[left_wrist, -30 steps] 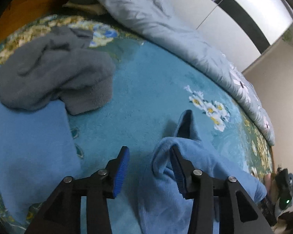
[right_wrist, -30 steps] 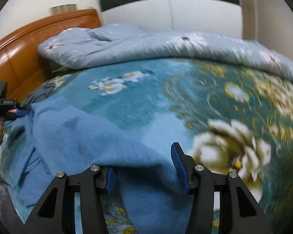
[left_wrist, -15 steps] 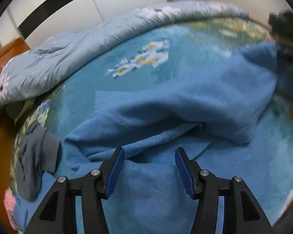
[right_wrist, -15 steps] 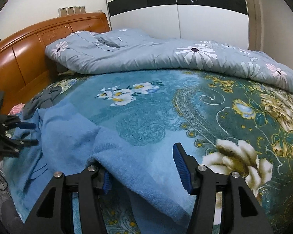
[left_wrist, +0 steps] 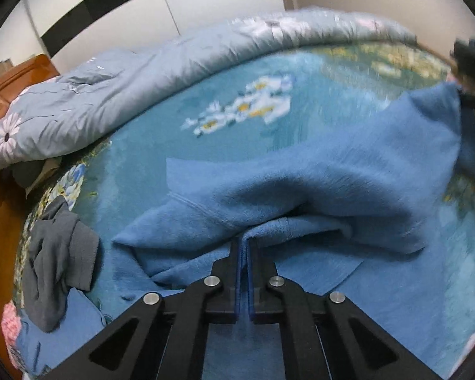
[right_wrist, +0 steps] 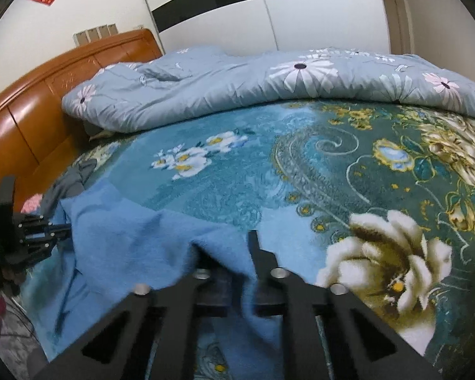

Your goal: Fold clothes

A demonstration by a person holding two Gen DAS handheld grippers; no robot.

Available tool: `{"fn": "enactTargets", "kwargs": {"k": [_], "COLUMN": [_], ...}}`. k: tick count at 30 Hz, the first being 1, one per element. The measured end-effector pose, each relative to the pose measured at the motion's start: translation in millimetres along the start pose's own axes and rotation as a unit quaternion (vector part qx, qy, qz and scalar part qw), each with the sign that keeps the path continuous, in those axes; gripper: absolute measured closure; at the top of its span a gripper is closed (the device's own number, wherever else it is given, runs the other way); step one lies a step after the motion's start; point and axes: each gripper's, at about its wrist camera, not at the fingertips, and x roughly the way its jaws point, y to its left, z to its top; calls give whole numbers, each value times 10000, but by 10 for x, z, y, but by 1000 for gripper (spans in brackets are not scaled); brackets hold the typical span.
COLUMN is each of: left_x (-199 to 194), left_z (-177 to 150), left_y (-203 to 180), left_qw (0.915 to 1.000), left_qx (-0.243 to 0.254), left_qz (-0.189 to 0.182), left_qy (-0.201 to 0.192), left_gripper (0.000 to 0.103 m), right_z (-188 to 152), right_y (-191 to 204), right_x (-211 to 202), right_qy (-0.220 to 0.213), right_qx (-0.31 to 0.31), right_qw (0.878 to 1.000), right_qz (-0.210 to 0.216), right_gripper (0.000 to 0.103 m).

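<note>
A blue fleece garment (left_wrist: 316,190) lies bunched on the teal floral bedspread (left_wrist: 148,158). My left gripper (left_wrist: 244,243) is shut on a fold of it near its lower edge. The garment also shows in the right wrist view (right_wrist: 126,237), draped over my right gripper (right_wrist: 234,247), which is shut on its edge; cloth hides the left finger. The right gripper shows at the far right of the left wrist view (left_wrist: 471,60), and the left gripper at the left of the right wrist view (right_wrist: 25,234).
A grey garment (left_wrist: 57,253) lies crumpled at the left, also seen in the right wrist view (right_wrist: 69,183). A grey-blue flowered duvet (right_wrist: 269,88) is heaped along the far side. An orange wooden headboard (right_wrist: 41,117) stands at left. White wardrobe doors (right_wrist: 300,15) stand behind.
Both grippers were open half a second ago and have closed on the blue garment. The left gripper earlier swung from facing the grey garment to facing the blue one.
</note>
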Motion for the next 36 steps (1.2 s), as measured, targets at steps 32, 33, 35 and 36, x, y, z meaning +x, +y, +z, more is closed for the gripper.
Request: {"fn": "enactTargets", "kwargs": {"k": [32, 33, 35, 36], "left_x": [-3471, -3389, -3013, -2779], "left_z": [364, 437, 565, 610], "left_y": [716, 748, 801, 818], "left_qw": [9293, 9329, 9440, 9499], "left_qx": [-1263, -1271, -1334, -1381], "left_qz": [683, 671, 600, 557], "left_qy": [-3402, -3303, -2957, -2748], "left_gripper": [100, 100, 100, 100], "right_z": [846, 893, 969, 992], "right_y": [986, 946, 851, 789], "right_x": [-2991, -2846, -2512, -2309], "right_qy": [-2650, -2502, -2151, -1933], "right_qx": [-1388, -1338, -1202, -1104], "right_qw": [9535, 9584, 9690, 9748], "right_qz": [368, 308, 200, 156], "right_gripper": [97, 97, 97, 97]}}
